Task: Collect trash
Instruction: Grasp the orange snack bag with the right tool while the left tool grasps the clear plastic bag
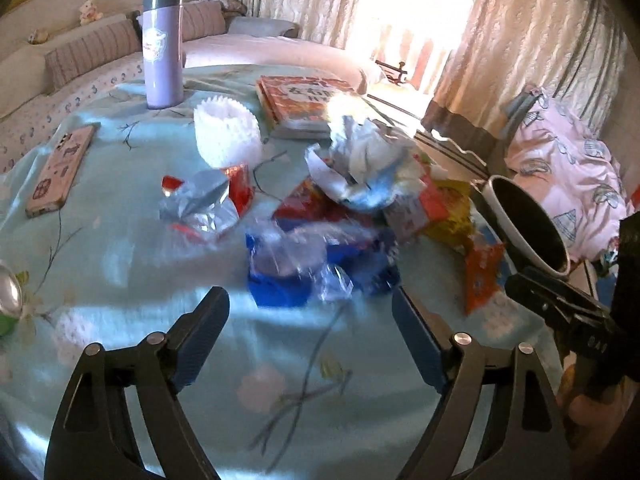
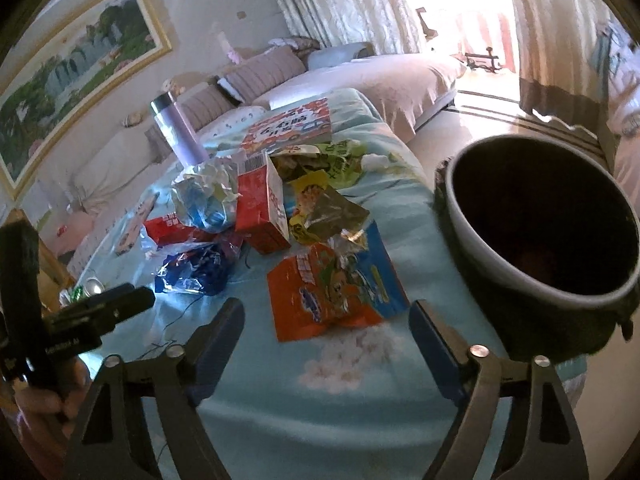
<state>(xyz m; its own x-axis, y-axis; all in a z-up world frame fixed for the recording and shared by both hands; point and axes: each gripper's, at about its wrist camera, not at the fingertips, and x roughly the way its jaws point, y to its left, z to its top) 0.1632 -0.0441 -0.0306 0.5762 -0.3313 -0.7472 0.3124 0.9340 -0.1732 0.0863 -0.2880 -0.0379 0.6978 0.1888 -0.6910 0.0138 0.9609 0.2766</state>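
Observation:
Trash lies heaped on a light blue flowered cloth (image 1: 120, 240). My left gripper (image 1: 309, 300) is open just short of a crumpled blue and clear wrapper (image 1: 288, 276), with nothing between its fingers. Behind that wrapper lie a silver and red wrapper (image 1: 204, 204) and a ball of crumpled paper (image 1: 360, 160). My right gripper (image 2: 326, 314) is open, and the near edge of an orange snack bag (image 2: 320, 296) lies between its fingertips. Beyond the bag stand a red carton (image 2: 260, 208) and a yellow wrapper (image 2: 320, 208). A dark round bin (image 2: 472, 240) stands at the cloth's right edge.
At the back of the cloth are a purple flask (image 1: 162, 52), a stack of white paper cups (image 1: 226, 136) and a red book (image 1: 300, 100). A pink phone (image 1: 60, 172) lies on the left, and a metal can top (image 1: 10, 296) shows at the left edge. A sofa and curtains stand behind.

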